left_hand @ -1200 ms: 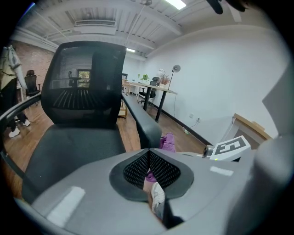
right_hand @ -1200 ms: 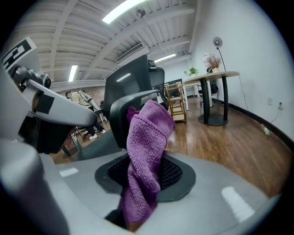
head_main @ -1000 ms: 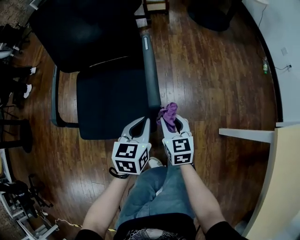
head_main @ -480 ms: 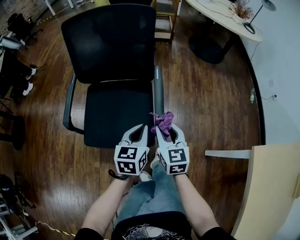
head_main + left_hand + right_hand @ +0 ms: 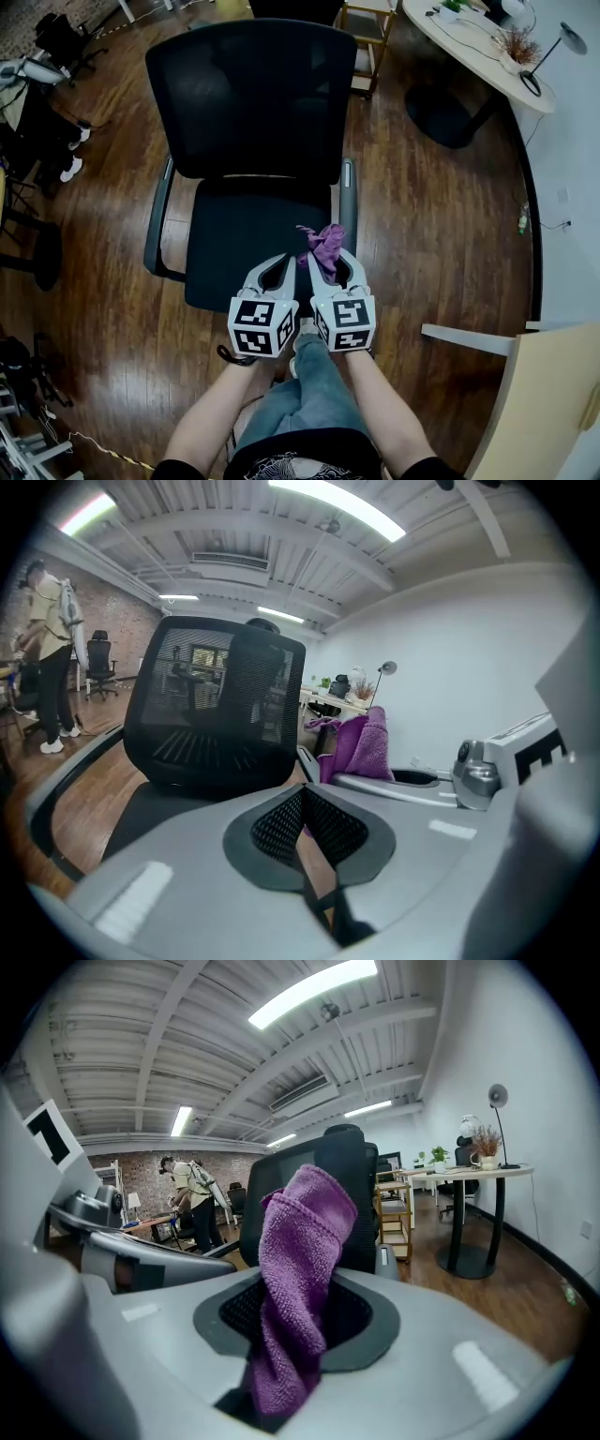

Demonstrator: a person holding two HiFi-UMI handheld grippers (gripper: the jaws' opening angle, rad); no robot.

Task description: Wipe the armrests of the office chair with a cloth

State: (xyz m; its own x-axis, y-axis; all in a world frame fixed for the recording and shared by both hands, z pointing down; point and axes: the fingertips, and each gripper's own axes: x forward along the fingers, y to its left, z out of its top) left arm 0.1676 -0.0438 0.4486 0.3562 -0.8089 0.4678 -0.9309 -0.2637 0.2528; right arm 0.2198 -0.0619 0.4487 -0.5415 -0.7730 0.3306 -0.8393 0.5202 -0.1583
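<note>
A black mesh-backed office chair (image 5: pixel 246 141) faces me, with a grey left armrest (image 5: pixel 157 214) and a grey right armrest (image 5: pixel 348 202). My right gripper (image 5: pixel 328 260) is shut on a purple cloth (image 5: pixel 325 244), bunched up between its jaws (image 5: pixel 295 1279), just in front of the seat's front edge near the right armrest. My left gripper (image 5: pixel 279 262) hangs beside it, jaws shut with nothing between them. The cloth (image 5: pixel 361 747) shows to the right in the left gripper view, and the chair's back (image 5: pixel 211 705) fills the middle.
A round white desk (image 5: pixel 478 42) with a lamp and a plant stands at the back right. A light wooden table (image 5: pixel 539 394) sits at the right. A wooden shelf (image 5: pixel 366 23) stands behind the chair. Dark chairs and equipment (image 5: pixel 37 112) line the left. A person (image 5: pixel 52 658) stands far left.
The view has swung so the chair sits nearer the middle and wholly in sight. Both grippers stay side by side at the seat's front, cloth still held.
</note>
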